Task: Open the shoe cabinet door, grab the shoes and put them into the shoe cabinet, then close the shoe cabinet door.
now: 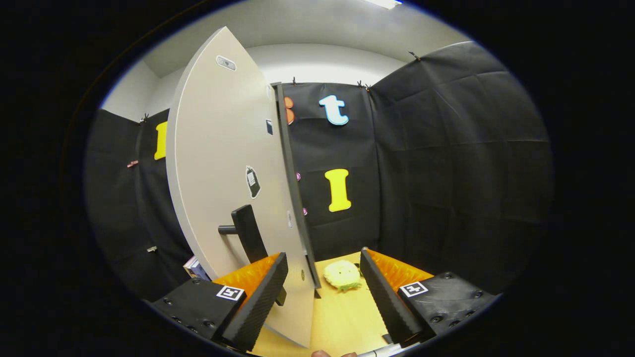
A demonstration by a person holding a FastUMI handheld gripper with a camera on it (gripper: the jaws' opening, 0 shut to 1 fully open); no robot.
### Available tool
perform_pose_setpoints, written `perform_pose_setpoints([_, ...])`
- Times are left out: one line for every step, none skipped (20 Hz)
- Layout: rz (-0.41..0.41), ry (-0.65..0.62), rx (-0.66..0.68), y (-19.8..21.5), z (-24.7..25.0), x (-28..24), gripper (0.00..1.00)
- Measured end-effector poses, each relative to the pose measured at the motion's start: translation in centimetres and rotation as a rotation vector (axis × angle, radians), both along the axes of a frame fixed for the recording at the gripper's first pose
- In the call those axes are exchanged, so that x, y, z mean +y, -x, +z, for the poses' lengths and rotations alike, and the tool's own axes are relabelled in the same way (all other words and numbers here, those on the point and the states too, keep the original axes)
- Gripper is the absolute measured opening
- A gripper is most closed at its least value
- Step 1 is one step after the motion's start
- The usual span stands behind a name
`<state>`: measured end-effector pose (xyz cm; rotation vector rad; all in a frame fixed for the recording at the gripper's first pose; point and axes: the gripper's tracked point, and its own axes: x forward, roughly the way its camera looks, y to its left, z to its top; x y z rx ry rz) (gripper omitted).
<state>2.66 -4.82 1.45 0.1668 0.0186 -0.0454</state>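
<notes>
We see our gripper (325,285) held out in front of us, pointing forward and level. Its two fingers (260,302) are spread wide apart. Nothing is squeezed between them. The left finger sits a bit lower and closer to us, and the right finger (384,297) stands just as far out on the other side. Both fingers tip a little outward at the back. Down below them, the tip of a person's finger (321,353) peeks in.

A staged recording booth, seemingly indoors. Black cloth walls (446,148) clipped up surround a pale grey flat-panel cabinet door (223,163) under a white ceiling (307,25).
</notes>
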Motion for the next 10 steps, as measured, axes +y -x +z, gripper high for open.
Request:
perform_pose_setpoints([0.017,-0.002,-0.005,0.0,0.0,1.2,0.98])
perform_pose_setpoints([0.032,-0.011,-0.003,-0.2,-0.2,2.4,0.98])
perform_pose_setpoints([0.049,-0.020,-0.001,-0.3,-0.3,3.6,0.98])
perform_pose_setpoints([0.064,-0.032,0.001,-0.4,-0.5,4.7,0.98])
perform_pose_setpoints([0.076,-0.040,0.003,-0.7,-0.6,5.8,0.98])
perform_pose_setpoints([0.088,-0.041,-0.004,-1.1,-0.5,6.5,0.98])
perform_pose_setpoints([0.102,-0.042,-0.010,-1.3,-0.5,7.5,0.98])
perform_pose_setpoints([0.117,-0.047,-0.010,-1.6,-0.6,8.5,0.98])
perform_pose_setpoints([0.133,-0.051,-0.010,-1.8,-0.8,9.7,0.98])
perform_pose_setpoints([0.148,-0.052,-0.011,-2.3,-0.8,10.7,0.98])
